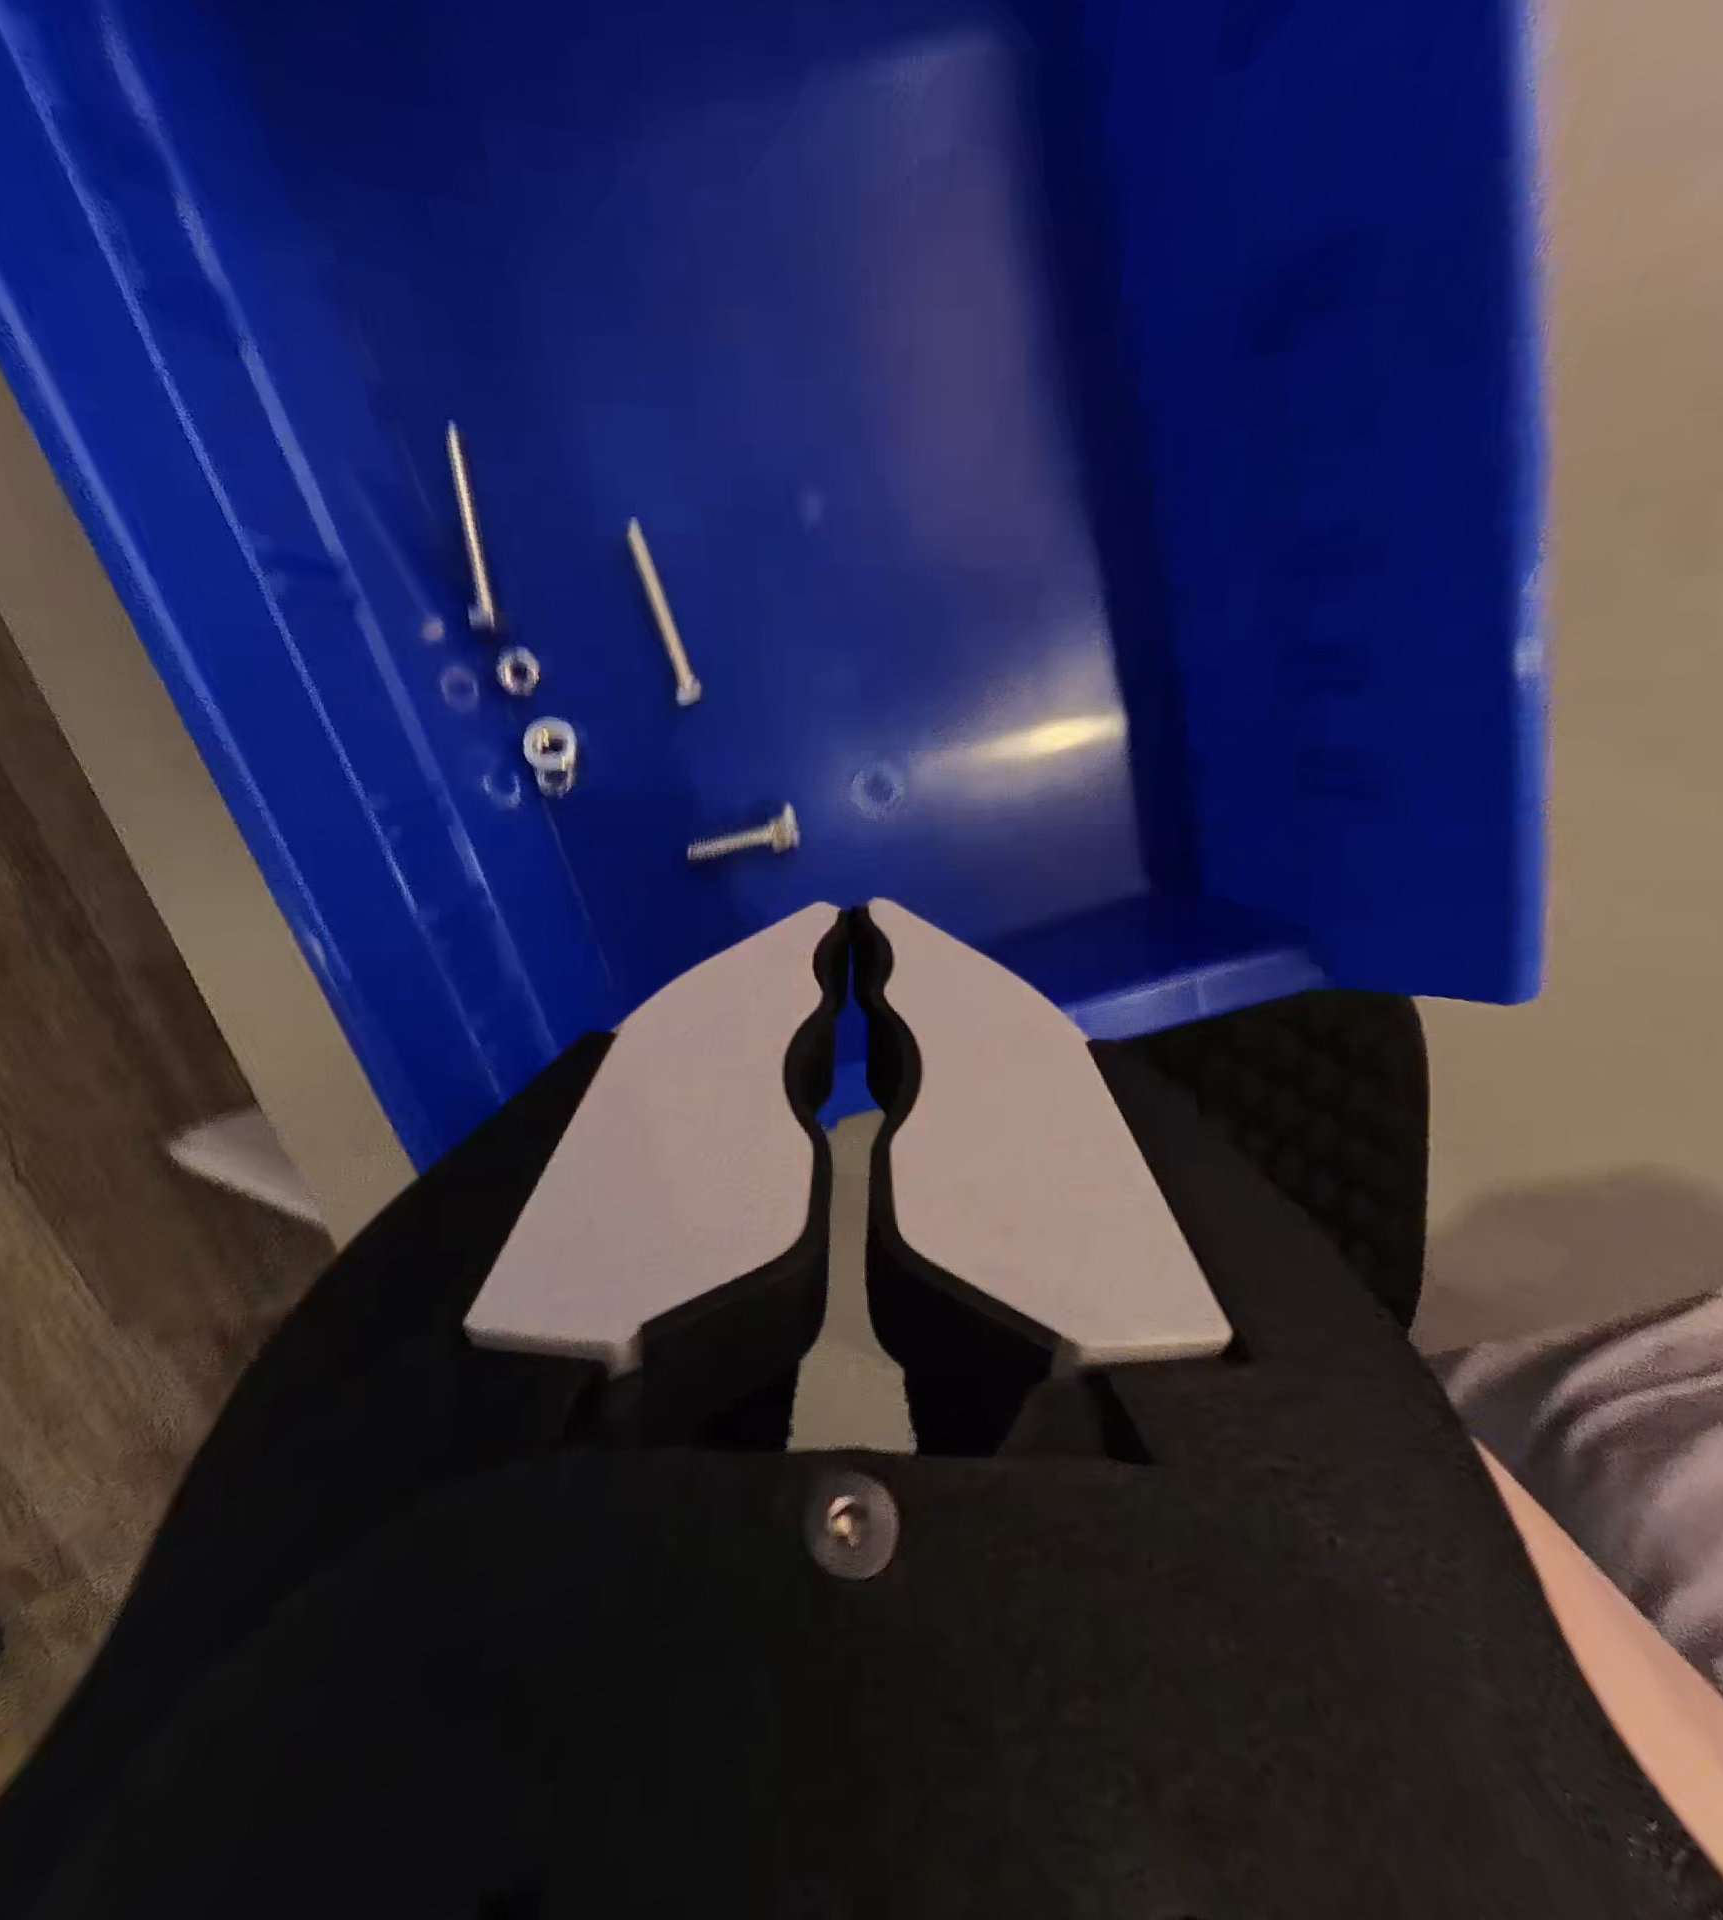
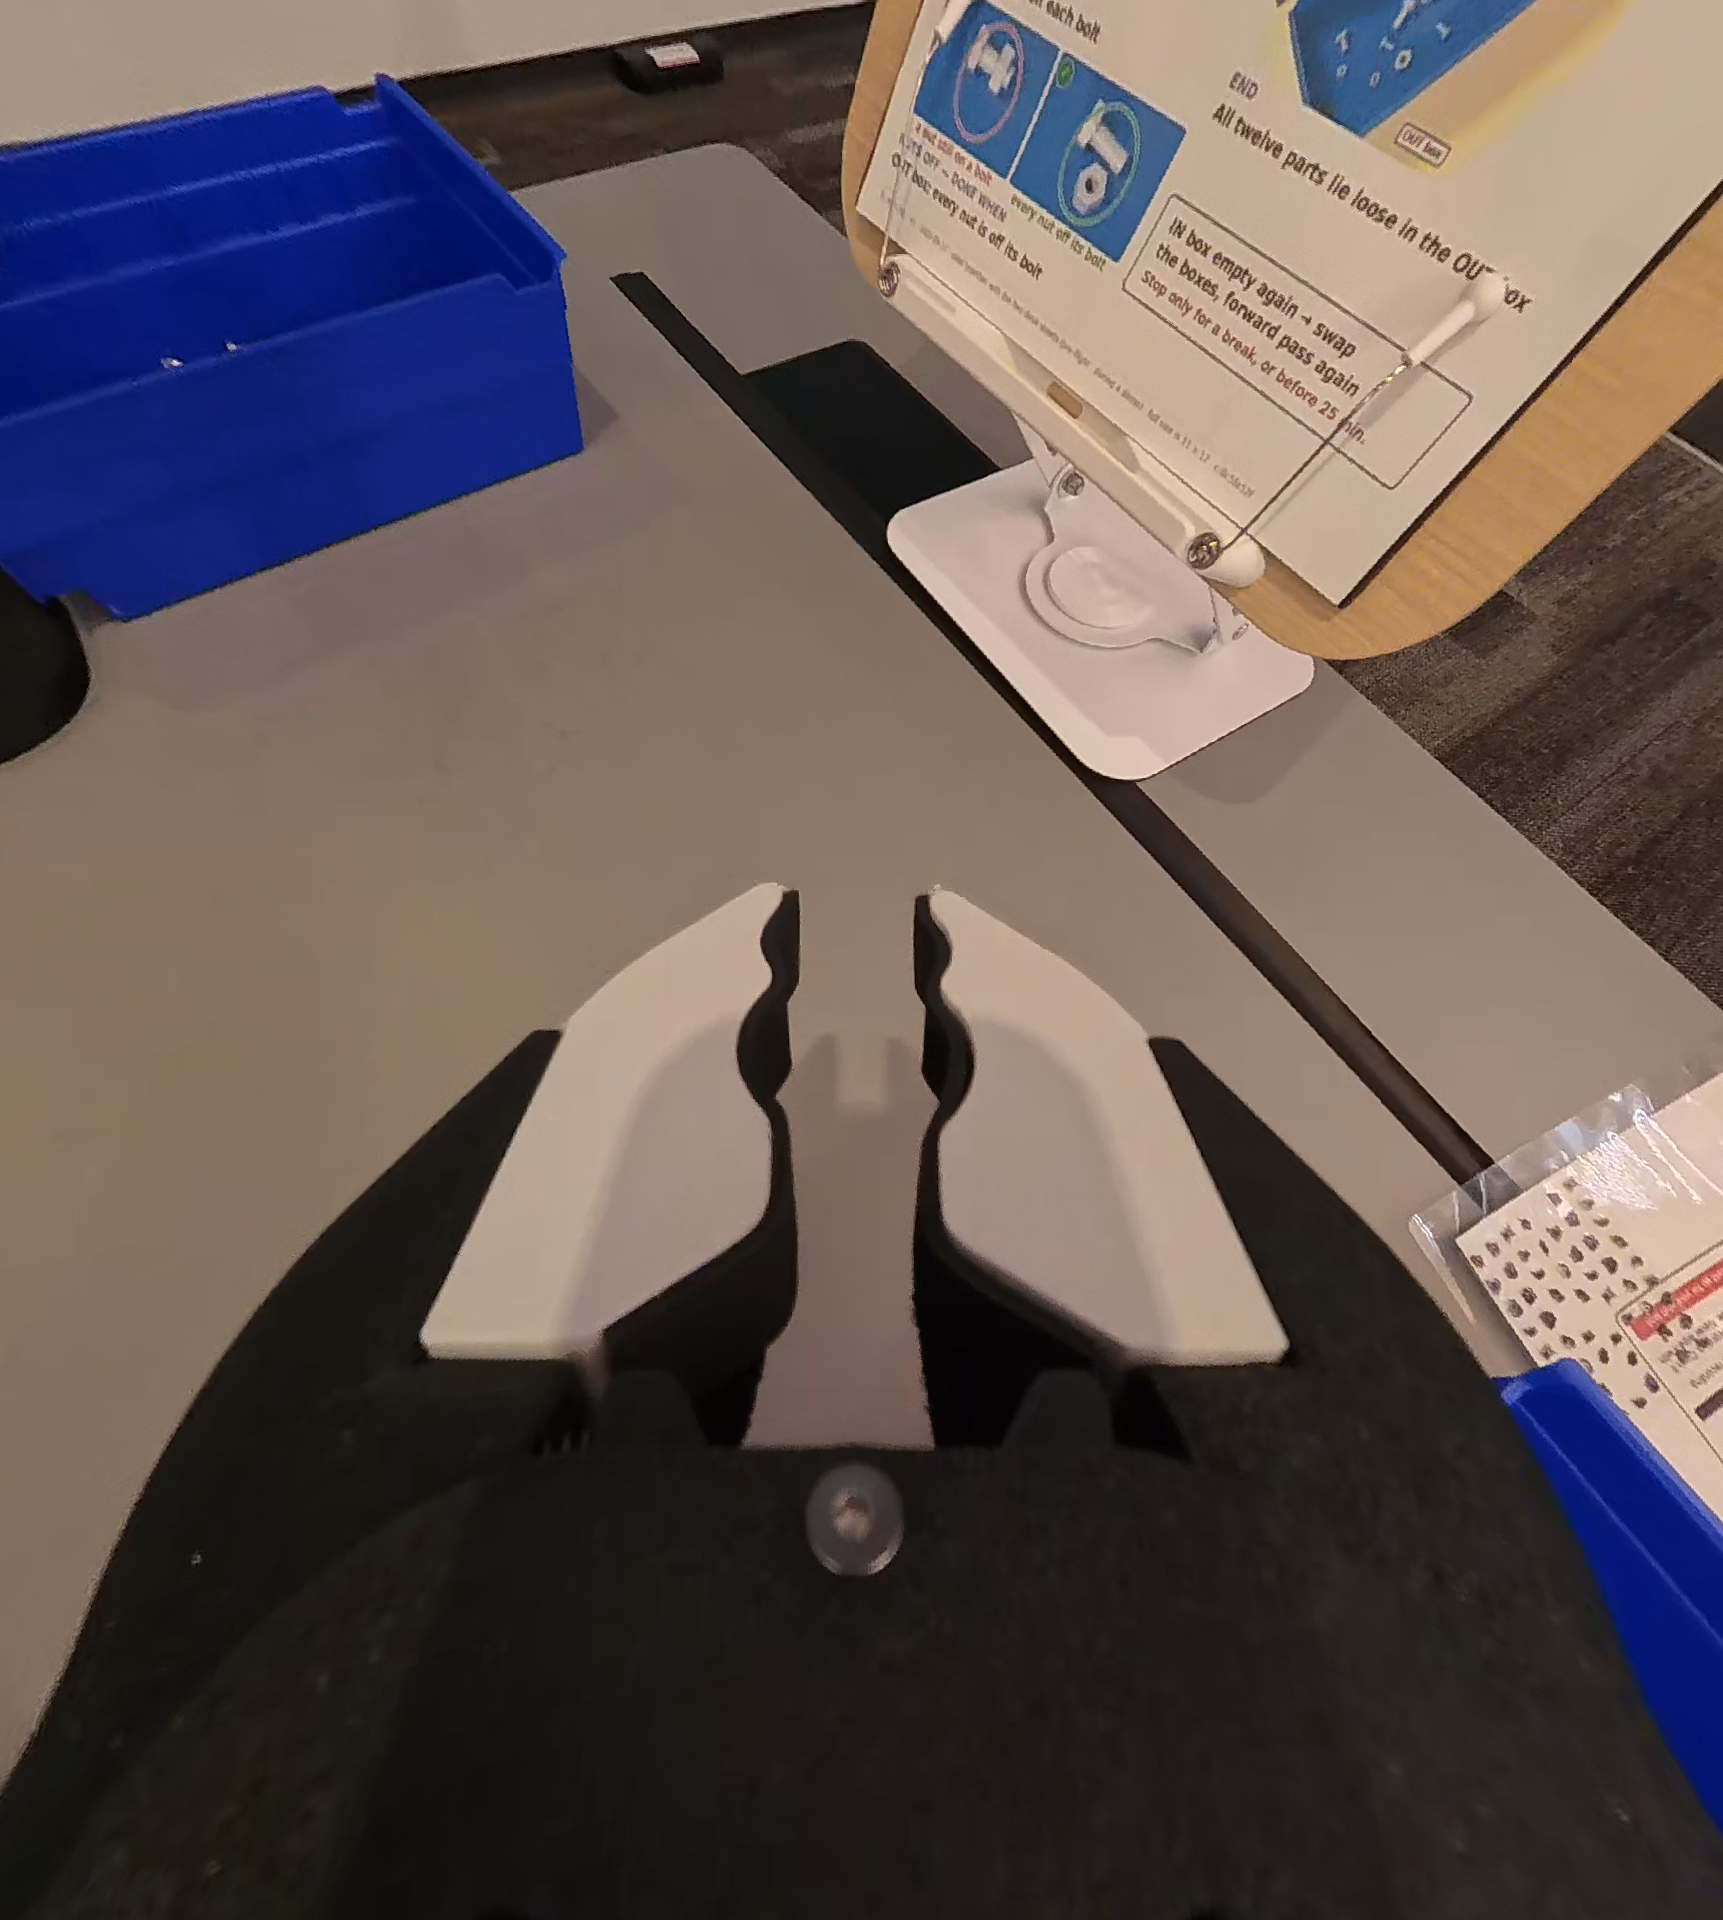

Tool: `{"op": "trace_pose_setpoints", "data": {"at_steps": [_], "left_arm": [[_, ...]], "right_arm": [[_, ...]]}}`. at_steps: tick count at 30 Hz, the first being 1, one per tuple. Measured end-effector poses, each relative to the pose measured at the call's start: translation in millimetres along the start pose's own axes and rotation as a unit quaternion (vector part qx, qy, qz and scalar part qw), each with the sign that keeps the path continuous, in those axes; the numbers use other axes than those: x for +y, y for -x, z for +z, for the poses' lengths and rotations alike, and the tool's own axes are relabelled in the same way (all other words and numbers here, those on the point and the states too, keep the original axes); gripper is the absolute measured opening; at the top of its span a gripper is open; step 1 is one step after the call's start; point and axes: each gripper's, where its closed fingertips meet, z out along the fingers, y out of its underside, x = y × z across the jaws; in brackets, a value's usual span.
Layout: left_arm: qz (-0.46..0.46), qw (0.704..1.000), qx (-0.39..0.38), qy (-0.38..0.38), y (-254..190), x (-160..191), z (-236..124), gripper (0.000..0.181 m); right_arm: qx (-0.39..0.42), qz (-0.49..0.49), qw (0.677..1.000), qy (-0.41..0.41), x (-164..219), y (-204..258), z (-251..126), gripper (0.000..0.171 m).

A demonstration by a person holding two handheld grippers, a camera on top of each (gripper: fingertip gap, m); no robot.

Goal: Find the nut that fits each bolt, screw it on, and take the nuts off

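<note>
Three bolts (image 1: 665, 613) and two loose nuts (image 1: 549, 744) lie on the floor of a blue bin (image 1: 1304, 499), just ahead and left of the left tongs (image 1: 854, 912), whose tips are together on nothing. No nut sits on a bolt here, so judging by this, matching and threading remain. The right tongs (image 2: 857, 904) stand apart and empty over the grey table (image 2: 369, 779). Ahead and right of them, an instruction sheet on a stand (image 2: 1252, 208) carries printed text, as does a bagged card (image 2: 1667, 1278) nearer on the right
</note>
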Motion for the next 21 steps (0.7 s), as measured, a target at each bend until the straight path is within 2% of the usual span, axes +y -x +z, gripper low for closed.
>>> {"op": "trace_pose_setpoints", "data": {"at_steps": [3,6,12,21], "left_arm": [[-0.069,0.994,-0.001,0.082,7.9,20.3,20.3,0.0],[-0.096,0.989,0.01,0.115,11.8,23.4,39.7,0.0],[-0.16,0.981,0.019,0.105,18.8,14.4,53.9,0.0],[-0.176,0.975,-0.013,0.133,26.9,18.2,66.4,0.012]], "right_arm": [[0.001,-0.002,1.0,0.005,2.0,-0.9,1.5,0.02],[0.011,-0.006,1.0,0.011,4.0,-3.7,0.8,0.02],[0.017,-0.013,1.0,0.008,3.4,-5.0,-3.4,0.02],[0.021,-0.024,0.999,0.015,4.5,-3.4,-4.5,0.02]]}}
